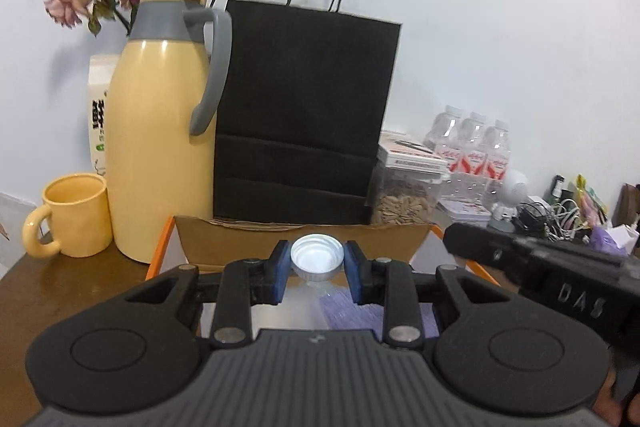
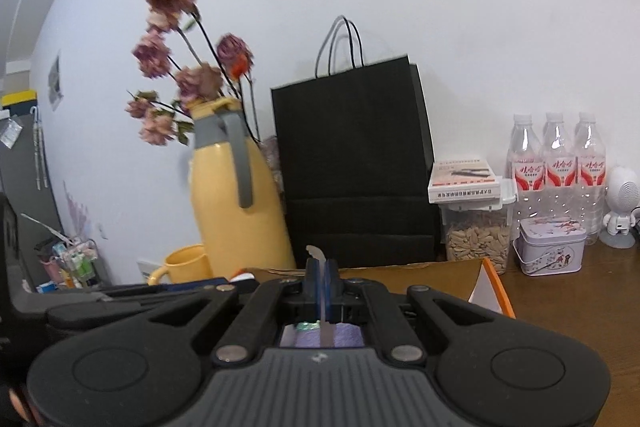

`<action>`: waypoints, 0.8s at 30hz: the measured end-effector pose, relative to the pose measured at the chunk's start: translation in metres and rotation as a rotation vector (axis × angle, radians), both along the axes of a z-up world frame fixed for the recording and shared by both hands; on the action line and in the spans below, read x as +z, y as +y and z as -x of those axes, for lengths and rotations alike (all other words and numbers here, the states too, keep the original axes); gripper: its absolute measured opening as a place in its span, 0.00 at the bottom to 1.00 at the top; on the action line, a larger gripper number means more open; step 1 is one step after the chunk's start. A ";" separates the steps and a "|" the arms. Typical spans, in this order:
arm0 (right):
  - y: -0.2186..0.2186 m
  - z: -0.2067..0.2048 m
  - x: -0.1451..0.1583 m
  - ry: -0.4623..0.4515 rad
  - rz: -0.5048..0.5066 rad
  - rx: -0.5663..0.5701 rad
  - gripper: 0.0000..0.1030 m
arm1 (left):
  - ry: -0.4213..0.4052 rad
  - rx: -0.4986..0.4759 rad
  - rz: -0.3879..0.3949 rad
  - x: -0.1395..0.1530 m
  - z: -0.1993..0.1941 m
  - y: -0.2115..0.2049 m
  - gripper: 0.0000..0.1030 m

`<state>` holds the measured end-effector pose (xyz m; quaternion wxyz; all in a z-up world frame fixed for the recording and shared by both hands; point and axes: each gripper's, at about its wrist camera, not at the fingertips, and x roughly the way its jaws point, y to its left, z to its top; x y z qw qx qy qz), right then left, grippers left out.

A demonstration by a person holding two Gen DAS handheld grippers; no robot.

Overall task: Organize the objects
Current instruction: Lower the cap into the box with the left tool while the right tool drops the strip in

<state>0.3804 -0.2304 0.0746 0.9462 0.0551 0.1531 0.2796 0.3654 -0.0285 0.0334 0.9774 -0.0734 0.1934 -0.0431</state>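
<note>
Left wrist view: a clear bottle [image 1: 317,261] is gripped at its neck by the left tongs [image 1: 317,267], above the cardboard box [image 1: 304,243] near the table's [image 1: 72,283] front edge. A thin strip [image 2: 321,301] is pinched by the nearly closed right tongs [image 2: 321,283]. Neither item has been set down yet, so sorting appears unfinished.

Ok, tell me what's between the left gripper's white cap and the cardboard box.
Nothing visible: the white cap, clamped in the left gripper, faces the cardboard box directly; the right gripper is off to one side.
</note>
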 end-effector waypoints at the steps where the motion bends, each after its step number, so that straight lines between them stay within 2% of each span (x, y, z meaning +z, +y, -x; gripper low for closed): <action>1: 0.002 -0.006 -0.003 0.004 0.003 0.002 0.01 | 0.008 0.000 0.005 -0.002 -0.008 0.002 0.28; 8: 0.008 -0.041 -0.023 0.029 0.070 -0.016 0.02 | 0.023 -0.006 -0.047 -0.011 -0.038 0.003 0.31; 9: 0.008 -0.044 -0.025 0.033 0.079 -0.022 0.03 | 0.027 -0.004 -0.058 -0.013 -0.040 0.003 0.41; 10: 0.007 -0.046 -0.027 0.041 0.085 -0.027 0.06 | 0.032 0.005 -0.068 -0.015 -0.042 0.002 0.62; 13: 0.000 -0.050 -0.033 0.063 0.108 -0.055 0.12 | 0.000 0.053 -0.093 -0.018 -0.037 0.003 0.90; 14: -0.002 -0.049 -0.033 0.064 0.114 -0.062 0.22 | -0.009 0.060 -0.098 -0.017 -0.035 0.004 0.97; 16: -0.006 -0.048 -0.034 0.064 0.133 -0.078 0.48 | -0.033 0.085 -0.101 -0.016 -0.031 0.005 1.00; 18: -0.011 -0.044 -0.034 0.056 0.146 -0.094 0.98 | -0.037 0.093 -0.107 -0.014 -0.029 0.006 1.00; 24: -0.021 -0.037 -0.028 0.039 0.138 -0.107 1.00 | -0.037 0.099 -0.105 -0.013 -0.023 0.008 1.00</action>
